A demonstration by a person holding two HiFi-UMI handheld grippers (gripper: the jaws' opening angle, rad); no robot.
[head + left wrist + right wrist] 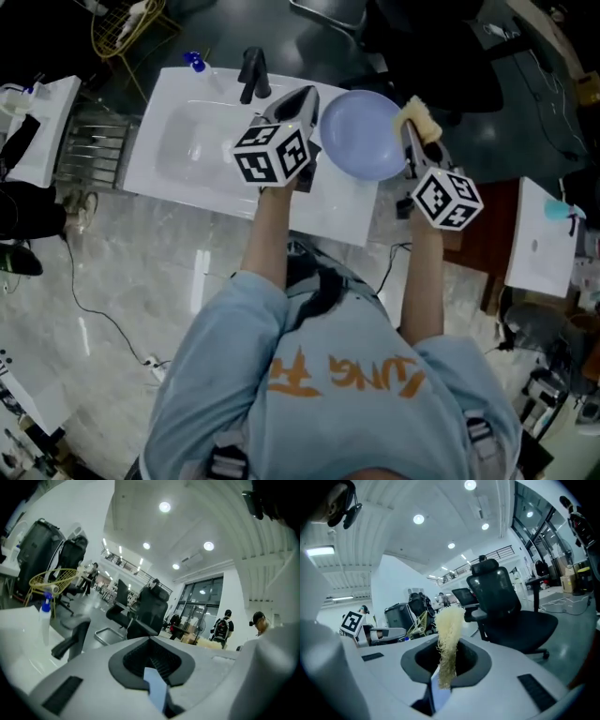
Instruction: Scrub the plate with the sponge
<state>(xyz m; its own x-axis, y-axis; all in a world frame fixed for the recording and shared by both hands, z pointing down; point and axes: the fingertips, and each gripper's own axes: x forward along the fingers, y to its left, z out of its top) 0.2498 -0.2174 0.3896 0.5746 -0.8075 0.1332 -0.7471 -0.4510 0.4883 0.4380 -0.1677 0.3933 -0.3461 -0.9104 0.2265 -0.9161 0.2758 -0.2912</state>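
While gripped, one plate [364,139], one sponge [420,118]

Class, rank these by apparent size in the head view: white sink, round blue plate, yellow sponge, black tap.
1. white sink
2. round blue plate
3. yellow sponge and black tap: about alike, so unranked.

Head view: bright, even overhead light. White sink [187,141] nearly blown out, glossy floor [141,262] shows soft glare streaks, plate [364,131] flatly lit, corners dark. Both gripper views: heavy fisheye, black vignette, bowed lines. Round ceiling lights [164,506] flare. Left gripper view softer, faucet [70,641] smeared. Sponge [449,639] fairly sharp, room behind it soft.
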